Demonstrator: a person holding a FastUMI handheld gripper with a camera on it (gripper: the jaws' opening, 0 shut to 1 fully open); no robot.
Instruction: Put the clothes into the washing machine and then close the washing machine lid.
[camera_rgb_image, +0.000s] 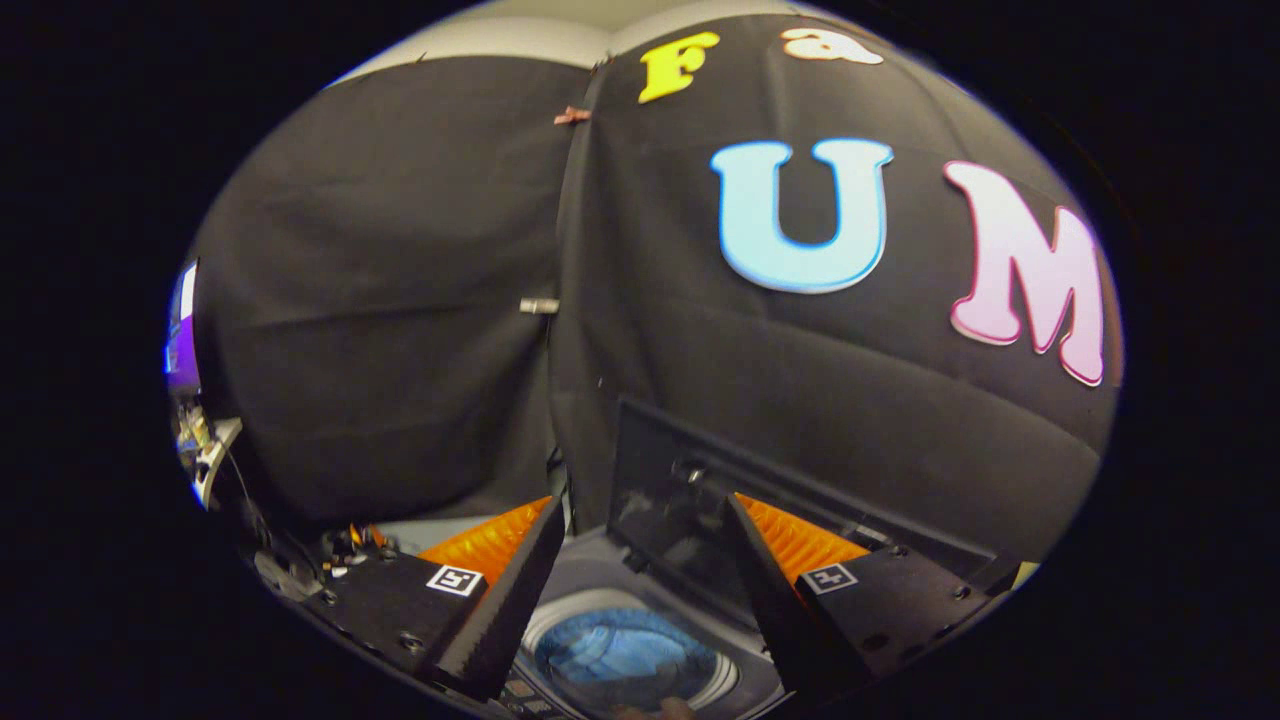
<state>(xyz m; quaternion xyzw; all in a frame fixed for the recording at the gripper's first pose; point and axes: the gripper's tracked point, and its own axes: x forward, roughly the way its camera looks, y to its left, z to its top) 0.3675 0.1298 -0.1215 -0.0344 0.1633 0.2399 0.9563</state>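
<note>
Cloth-walled recording booth, washing machine

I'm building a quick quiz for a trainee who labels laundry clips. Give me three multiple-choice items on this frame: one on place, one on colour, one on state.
1. Where is the clothing?
A. Draped over the raised lid
B. Inside the washing machine drum
C. Pinched between the fingers

2. What colour is the clothing?
A. Blue
B. Red
C. White

3. How does the washing machine lid stand?
A. Shut flat over the drum
B. Taken off and lying beside the machine
C. Raised open behind the drum

Answers:
1. B, the cloth lies within the round drum rim, below and between the fingers.
2. A, the bundle in the drum is blue.
3. C, the dark lid stands up behind the opening, while the gripper is open and holds nothing.
</note>
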